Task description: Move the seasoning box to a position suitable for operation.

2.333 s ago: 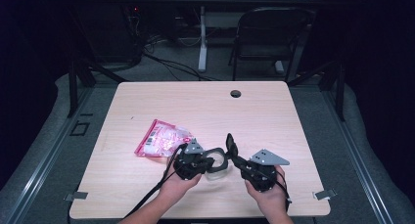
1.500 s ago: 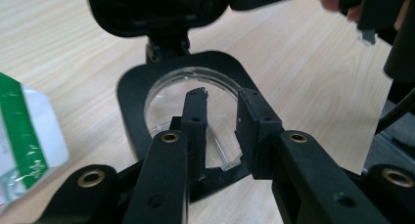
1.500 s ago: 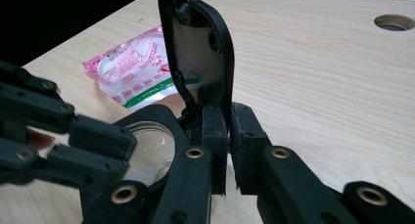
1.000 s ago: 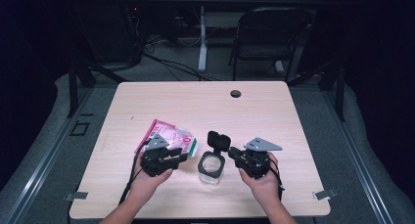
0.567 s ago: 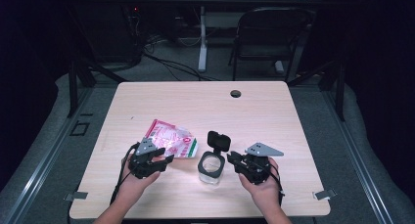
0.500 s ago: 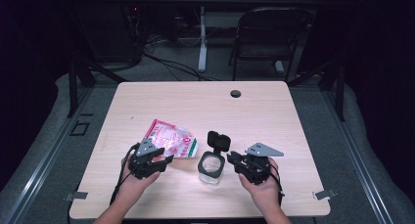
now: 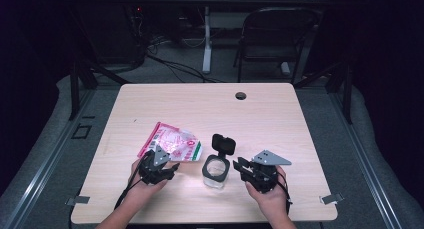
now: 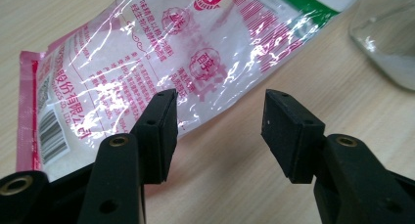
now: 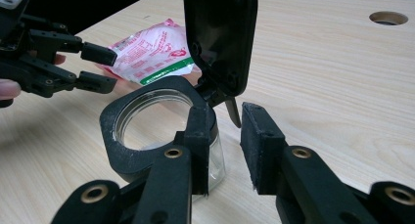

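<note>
1. looking down from the high view, a pale wooden table with rounded corners stands on grey floor in a dark room; a folding chair and loose cables lie beyond its far edge, and a round cable hole sits near the middle of that edge. a pink and white packet lies left of centre toward the near edge, and a glass jar with its black flip lid raised stands just right of it. the left gripper rests by the packet's near end, the right gripper just right of the jar.

2. in the left gripper view, the left gripper is released; its jaws have just been opening and hold only bare wood between them, with the packet lying just past the left pad. whether that pad touches the film cannot be told.

3. in the right gripper view, the right gripper is released, its jaws having just been opening; its left pad stands against the jar rim's corner, below the lid hinge, and nothing is gripped.
</note>
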`<state>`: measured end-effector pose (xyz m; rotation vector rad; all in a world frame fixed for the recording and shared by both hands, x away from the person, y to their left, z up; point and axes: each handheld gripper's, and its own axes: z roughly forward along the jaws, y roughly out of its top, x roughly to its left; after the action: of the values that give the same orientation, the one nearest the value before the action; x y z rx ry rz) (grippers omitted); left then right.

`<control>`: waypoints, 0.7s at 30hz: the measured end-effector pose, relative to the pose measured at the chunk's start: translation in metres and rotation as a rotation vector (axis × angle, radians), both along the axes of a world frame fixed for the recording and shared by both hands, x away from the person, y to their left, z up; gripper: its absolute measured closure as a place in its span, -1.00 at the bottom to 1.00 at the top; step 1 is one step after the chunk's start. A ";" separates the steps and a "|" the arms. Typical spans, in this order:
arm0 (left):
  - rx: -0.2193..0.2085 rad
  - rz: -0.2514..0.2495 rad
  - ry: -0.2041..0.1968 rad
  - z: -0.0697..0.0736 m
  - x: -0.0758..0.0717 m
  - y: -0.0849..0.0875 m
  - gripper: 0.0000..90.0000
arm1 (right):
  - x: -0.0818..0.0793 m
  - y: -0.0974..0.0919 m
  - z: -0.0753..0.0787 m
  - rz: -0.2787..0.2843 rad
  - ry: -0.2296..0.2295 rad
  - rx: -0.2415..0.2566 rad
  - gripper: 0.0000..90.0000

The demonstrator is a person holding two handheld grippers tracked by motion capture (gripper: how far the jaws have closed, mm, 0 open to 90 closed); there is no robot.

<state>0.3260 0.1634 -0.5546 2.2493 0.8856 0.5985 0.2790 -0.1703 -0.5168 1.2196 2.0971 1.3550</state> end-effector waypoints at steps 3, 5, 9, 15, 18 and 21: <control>0.026 0.003 -0.015 -0.003 0.003 -0.004 0.05 | -0.002 -0.002 -0.001 -0.006 0.002 -0.008 0.64; 0.038 0.004 -0.022 -0.004 0.005 -0.006 0.04 | -0.003 -0.003 -0.001 -0.012 0.004 -0.004 0.64; 0.044 0.006 -0.029 -0.006 0.008 -0.009 0.04 | -0.004 -0.005 -0.002 -0.020 0.005 -0.004 0.64; 0.050 0.002 -0.033 -0.007 0.011 -0.014 0.04 | -0.007 -0.009 -0.003 -0.036 0.006 -0.005 0.64; 0.046 0.003 -0.030 -0.008 0.013 -0.015 0.07 | -0.008 -0.010 -0.003 -0.045 0.008 -0.002 0.64; 0.009 0.013 -0.024 -0.007 0.015 -0.012 0.13 | -0.008 -0.011 -0.004 -0.047 0.009 -0.005 0.64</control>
<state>0.3413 0.1512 -0.5615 2.2410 0.8882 0.6351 0.2707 -0.1813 -0.5204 1.2672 2.0632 1.3254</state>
